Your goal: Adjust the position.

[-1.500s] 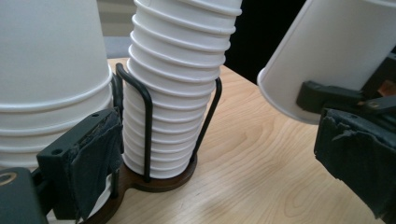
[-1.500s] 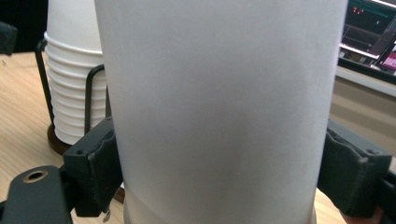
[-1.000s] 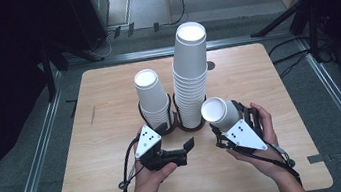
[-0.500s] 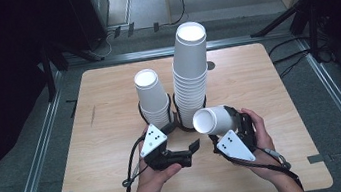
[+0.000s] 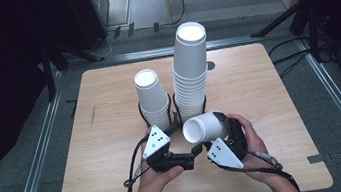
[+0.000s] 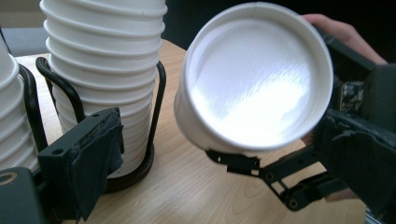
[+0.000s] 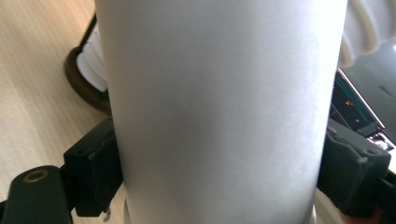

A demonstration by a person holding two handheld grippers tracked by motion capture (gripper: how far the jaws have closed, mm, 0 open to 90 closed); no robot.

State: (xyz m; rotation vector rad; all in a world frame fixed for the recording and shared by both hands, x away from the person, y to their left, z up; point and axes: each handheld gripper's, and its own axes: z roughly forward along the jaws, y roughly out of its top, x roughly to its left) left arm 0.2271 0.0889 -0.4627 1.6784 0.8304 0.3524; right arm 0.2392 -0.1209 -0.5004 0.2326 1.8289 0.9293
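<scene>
Over the near half of the bench (image 5: 279, 91), in front of the tall stack (image 5: 190, 73) and the short stack (image 5: 152, 98), I am swinging the loose cup (image 5: 205, 127) leftward, so it is now lying on its side with its mouth facing my left gripper (image 5: 188, 161); a hand-over seems close. My right gripper (image 7: 219, 186) is pinching the cup's wall. My left fingers (image 6: 93, 158) are spread wide, holding nothing.

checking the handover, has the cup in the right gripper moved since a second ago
Yes. In the high view the paper cup held by the right gripper has swung left and slightly nearer, now below the tall stack, facing the left gripper.
</scene>
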